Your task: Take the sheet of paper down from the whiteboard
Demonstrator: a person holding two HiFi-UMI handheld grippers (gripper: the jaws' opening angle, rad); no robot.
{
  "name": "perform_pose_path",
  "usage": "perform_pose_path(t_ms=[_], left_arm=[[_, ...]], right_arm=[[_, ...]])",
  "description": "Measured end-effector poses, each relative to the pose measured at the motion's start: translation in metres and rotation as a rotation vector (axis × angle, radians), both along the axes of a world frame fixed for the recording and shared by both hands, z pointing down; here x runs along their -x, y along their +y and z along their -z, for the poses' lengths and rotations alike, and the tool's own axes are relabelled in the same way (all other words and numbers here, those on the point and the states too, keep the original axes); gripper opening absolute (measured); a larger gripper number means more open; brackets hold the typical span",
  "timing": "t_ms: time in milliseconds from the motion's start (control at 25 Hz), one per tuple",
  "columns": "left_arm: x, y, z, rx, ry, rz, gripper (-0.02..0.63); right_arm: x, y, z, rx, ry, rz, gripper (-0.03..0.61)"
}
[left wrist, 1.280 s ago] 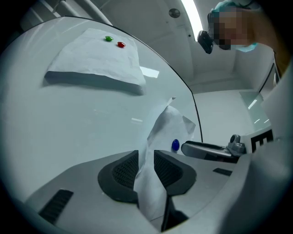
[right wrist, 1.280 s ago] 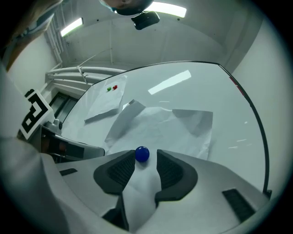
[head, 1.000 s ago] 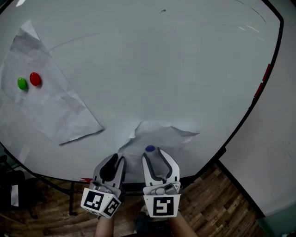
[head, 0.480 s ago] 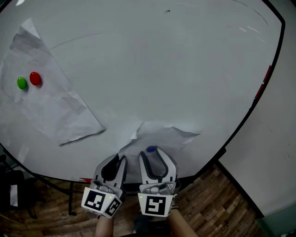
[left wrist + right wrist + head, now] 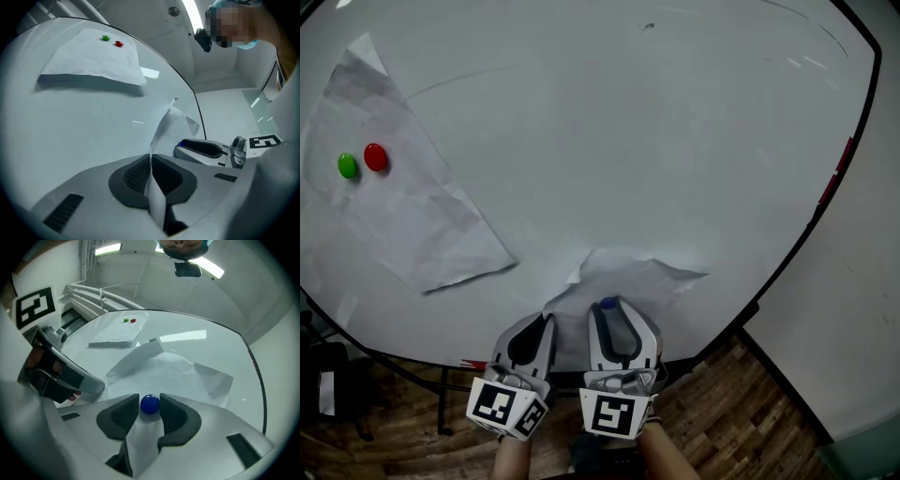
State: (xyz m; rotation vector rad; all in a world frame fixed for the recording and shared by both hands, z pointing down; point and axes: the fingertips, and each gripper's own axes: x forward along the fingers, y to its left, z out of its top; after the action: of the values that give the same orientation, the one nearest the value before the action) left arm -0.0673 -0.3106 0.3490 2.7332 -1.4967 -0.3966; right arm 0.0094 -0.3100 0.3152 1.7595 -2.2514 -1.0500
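My left claw is closing, pinching the lower left edge of the sheet of paper, which lies crumpled at the bottom edge of the whiteboard. My right claw is closing round the blue magnet, which sits straight ahead between its pads and is not yet gripped.

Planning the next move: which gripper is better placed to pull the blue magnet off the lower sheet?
Right. The right gripper has its closing jaws either side of the blue magnet; the left gripper is closing on the lower sheet.

The right gripper's jaws are closing around a blue magnet; the sheet of paper spreads toward twelve o'clock.
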Motion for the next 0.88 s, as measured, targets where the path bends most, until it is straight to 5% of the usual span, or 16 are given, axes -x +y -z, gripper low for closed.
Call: perform_pose_path(t_ms=[880], left_arm=[[0.0004,-0.0003,0.0009,0.019,0.043,-0.027,0.023]], right_arm=[[-0.0032,-0.0004,-0.0014,0.038,-0.002,0.025,0.135]])
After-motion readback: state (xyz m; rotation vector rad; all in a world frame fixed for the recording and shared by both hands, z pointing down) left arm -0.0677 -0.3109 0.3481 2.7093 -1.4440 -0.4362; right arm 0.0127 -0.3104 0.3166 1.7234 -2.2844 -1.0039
